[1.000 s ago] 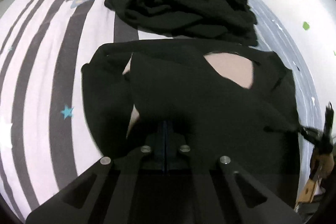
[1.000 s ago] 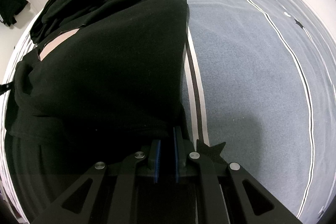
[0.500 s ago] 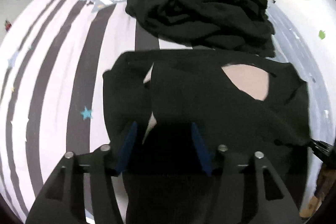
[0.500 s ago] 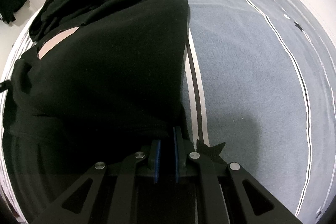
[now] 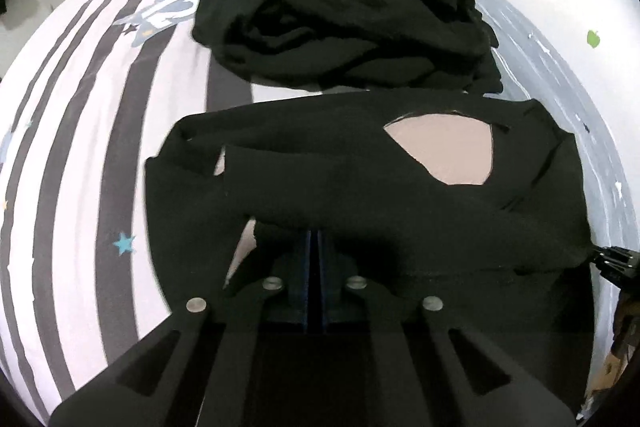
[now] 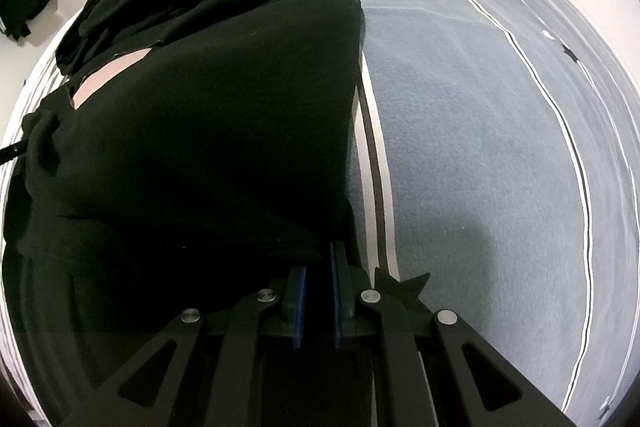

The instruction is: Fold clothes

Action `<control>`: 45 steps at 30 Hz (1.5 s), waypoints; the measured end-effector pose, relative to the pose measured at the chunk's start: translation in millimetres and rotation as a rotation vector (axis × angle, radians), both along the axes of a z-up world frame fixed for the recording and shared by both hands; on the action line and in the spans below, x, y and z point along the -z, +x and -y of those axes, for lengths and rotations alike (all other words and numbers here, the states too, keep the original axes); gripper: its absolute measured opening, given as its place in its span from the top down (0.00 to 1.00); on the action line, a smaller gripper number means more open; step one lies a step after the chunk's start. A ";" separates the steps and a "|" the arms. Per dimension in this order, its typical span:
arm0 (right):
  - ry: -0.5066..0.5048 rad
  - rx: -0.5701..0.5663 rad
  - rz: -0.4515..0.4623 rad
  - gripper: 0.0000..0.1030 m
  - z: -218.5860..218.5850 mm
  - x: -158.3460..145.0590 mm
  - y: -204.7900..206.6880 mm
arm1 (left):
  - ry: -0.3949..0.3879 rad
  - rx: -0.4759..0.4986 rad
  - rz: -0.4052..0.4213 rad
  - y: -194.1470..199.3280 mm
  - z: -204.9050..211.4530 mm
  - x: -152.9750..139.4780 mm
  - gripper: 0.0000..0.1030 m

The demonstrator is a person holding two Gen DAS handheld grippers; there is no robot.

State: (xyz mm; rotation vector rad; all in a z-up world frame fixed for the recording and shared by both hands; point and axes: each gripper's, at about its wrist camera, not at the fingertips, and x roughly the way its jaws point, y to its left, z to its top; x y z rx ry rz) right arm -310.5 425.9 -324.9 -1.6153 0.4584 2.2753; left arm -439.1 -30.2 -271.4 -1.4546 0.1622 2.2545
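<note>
Garment [image 5: 360,187] mid-fold on bed [image 5: 80,147].
Left gripper [image 5: 314,247] and right gripper [image 6: 320,263]: jaws pinching hem; next, carry it forward evenly.

My left hand-held gripper [image 5: 314,247], spread wide half a second ago, has closed again on the near edge of the black garment [image 5: 360,187].

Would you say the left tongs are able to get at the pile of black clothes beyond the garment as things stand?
Probably not yet: the left tongs look shut on the garment, which lies between them and the pile. Nothing else blocks the way.
</note>
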 end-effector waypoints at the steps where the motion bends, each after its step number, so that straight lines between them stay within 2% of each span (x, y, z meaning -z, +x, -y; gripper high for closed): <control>1: 0.000 0.000 0.000 0.92 -1.1 -0.6 2.5 | 0.008 -0.004 -0.006 2.7 3.9 -5.5 0.99; 6: -0.005 0.007 -0.001 0.92 -1.4 -1.0 6.0 | 0.045 -0.033 -0.014 27.2 29.7 -37.9 0.99; 12: -0.003 0.000 -0.001 0.92 0.3 -2.6 3.8 | 0.128 -0.102 0.064 65.7 69.8 -64.5 0.99; 14: -0.002 -0.002 0.000 0.92 0.8 -2.7 1.2 | 0.141 -0.127 0.134 78.4 79.6 -53.6 0.99; 16: -0.002 -0.004 0.001 0.92 0.0 -2.7 1.1 | 0.099 -0.119 0.194 92.1 83.4 -32.4 0.99; 19: -0.002 -0.001 0.001 0.92 -0.3 -3.0 1.4 | 0.085 -0.113 0.230 101.6 85.1 -14.8 0.98; 21: -0.002 0.000 0.001 0.92 0.1 -3.3 0.7 | 0.081 -0.139 0.225 99.5 87.6 -11.7 0.97; 26: -0.001 -0.007 0.003 0.92 0.0 -1.4 -1.2 | 0.029 -0.285 0.212 85.6 114.4 -15.2 0.95; 29: -0.003 -0.014 0.006 0.92 -1.2 -2.5 -0.4 | 0.001 -0.277 0.177 80.8 115.5 -20.1 0.90; 33: -0.003 -0.025 0.010 0.92 -2.9 -2.2 -1.0 | 0.036 -0.250 0.151 54.3 97.1 -23.5 0.79; 36: -0.002 -0.030 0.012 0.92 -5.1 -1.8 -2.0 | 0.058 -0.246 0.160 30.1 84.8 -16.0 0.68; 37: -0.002 -0.031 0.012 0.92 -7.4 -1.7 -3.1 | 0.067 -0.243 0.173 23.9 82.0 -11.2 0.67; 39: -0.001 -0.034 0.011 0.92 -10.6 -1.8 -3.9 | 0.063 -0.226 0.194 14.4 76.4 -3.2 0.67; 40: 0.000 -0.036 0.011 0.92 -11.2 -2.0 -3.0 | 0.051 -0.213 0.195 10.8 72.3 -0.9 0.72; 41: 0.000 -0.038 0.011 0.92 -11.8 -2.1 -2.2 | 0.050 -0.202 0.183 9.0 70.7 -2.5 0.80; 42: 0.001 -0.040 0.012 0.92 -12.6 -2.0 -2.1 | 0.057 -0.193 0.167 7.8 70.4 -5.3 0.97; 45: 0.005 -0.044 0.014 0.92 -15.1 -0.9 -3.0 | 0.086 -0.187 0.111 4.9 73.3 -20.0 0.97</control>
